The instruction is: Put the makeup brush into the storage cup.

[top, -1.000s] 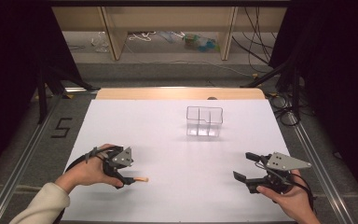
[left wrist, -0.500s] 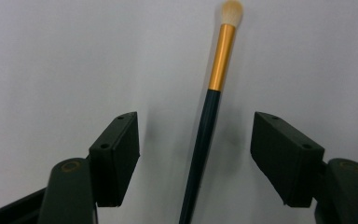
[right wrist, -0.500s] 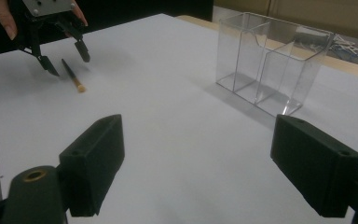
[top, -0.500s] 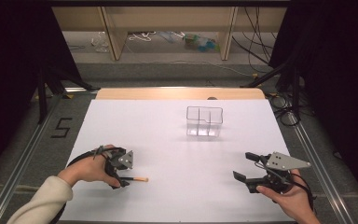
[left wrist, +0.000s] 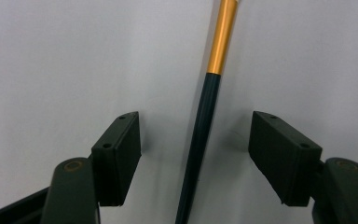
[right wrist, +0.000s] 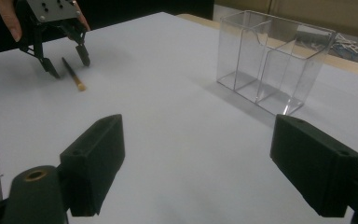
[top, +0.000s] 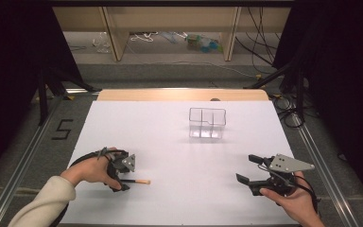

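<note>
While the left gripper (top: pixel 123 177) straddled the brush (left wrist: pixel 205 121) at lower left, jaws wide, the grasp looked imminent: closing on the dark handle came next. Lower right, the right gripper (top: pixel 250 172) waited, spread and empty.

The high view looks forward and down over the counter (top: pixel 184 142). The left claw's camera sits close above the brush (left wrist: pixel 200 135); the right claw's camera faces ten o'clock, sharing that brush.
</note>
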{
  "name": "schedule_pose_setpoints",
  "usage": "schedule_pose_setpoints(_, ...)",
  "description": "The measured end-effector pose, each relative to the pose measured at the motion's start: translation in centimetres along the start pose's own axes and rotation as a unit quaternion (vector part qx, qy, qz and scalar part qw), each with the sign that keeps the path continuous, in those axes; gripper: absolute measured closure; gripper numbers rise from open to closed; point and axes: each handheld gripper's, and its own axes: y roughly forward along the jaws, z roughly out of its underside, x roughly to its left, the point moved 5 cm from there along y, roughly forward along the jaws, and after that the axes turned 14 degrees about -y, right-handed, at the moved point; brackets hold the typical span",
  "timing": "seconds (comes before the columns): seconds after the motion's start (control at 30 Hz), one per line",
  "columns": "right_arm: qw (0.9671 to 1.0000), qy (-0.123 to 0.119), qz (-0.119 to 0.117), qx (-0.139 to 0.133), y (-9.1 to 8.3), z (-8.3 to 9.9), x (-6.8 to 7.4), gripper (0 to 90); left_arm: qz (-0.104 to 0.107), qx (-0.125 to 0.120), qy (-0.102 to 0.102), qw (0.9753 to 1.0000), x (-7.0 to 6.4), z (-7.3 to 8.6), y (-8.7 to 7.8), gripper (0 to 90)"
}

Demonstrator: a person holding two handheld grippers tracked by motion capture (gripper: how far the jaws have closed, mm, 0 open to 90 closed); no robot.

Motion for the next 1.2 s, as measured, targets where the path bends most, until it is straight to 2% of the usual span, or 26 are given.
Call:
schedule_pose_setpoints(0.07,1.0000,-0.002,0.001,0.001,0.01,0.04,-0.03,19.0,0.007,0.005,-0.013,0.9999,-0.21,0.09,0.01,33.8)
schedule_pose_setpoints(0.1,1.0000,-0.001,0.000,0.001,0.02,0.05,-0.03,19.0,0.002,0.004,-0.002,1.0000,0.01,-0.03,-0.01,34.0)
schedule_pose_setpoints(0.37,1.0000,-0.001,-0.001,0.003,0.01,0.06,0.01,19.4,-0.001,0.022,0.005,0.9997,-0.09,-0.26,-0.13,40.3)
schedule_pose_setpoints(0.53,1.0000,-0.002,-0.003,0.003,0.02,0.07,0.04,19.4,-0.003,0.035,0.007,0.9994,-0.36,-0.42,-0.21,48.2)
schedule_pose_setpoints(0.77,1.0000,-0.002,-0.002,0.002,0.04,0.06,0.07,19.4,-0.005,0.043,-0.005,0.9990,-0.14,-0.57,-0.32,59.4)
schedule_pose_setpoints(0.9,1.0000,-0.003,-0.002,0.002,0.05,0.08,0.05,19.4,-0.009,0.049,0.007,0.9987,-0.15,-0.71,-0.35,67.1)
schedule_pose_setpoints(0.93,0.9999,-0.004,-0.001,0.011,-0.07,0.13,0.03,19.4,-0.009,0.049,0.006,0.9988,-0.19,-0.72,-0.34,69.2)
schedule_pose_setpoints(1.0,1.0000,-0.003,-0.002,0.003,0.07,0.10,0.06,19.4,-0.009,0.049,0.007,0.9987,-0.21,-0.73,-0.35,71.3)
schedule_pose_setpoints(1.03,1.0000,-0.002,-0.002,0.003,0.07,0.09,0.07,19.4,-0.007,0.051,0.002,0.9987,-0.31,-0.68,-0.34,73.2)
schedule_pose_setpoints(1.2,1.0000,-0.003,-0.002,0.004,0.08,0.11,0.06,19.4,-0.008,0.055,0.006,0.9985,-0.33,-0.74,-0.32,79.6)
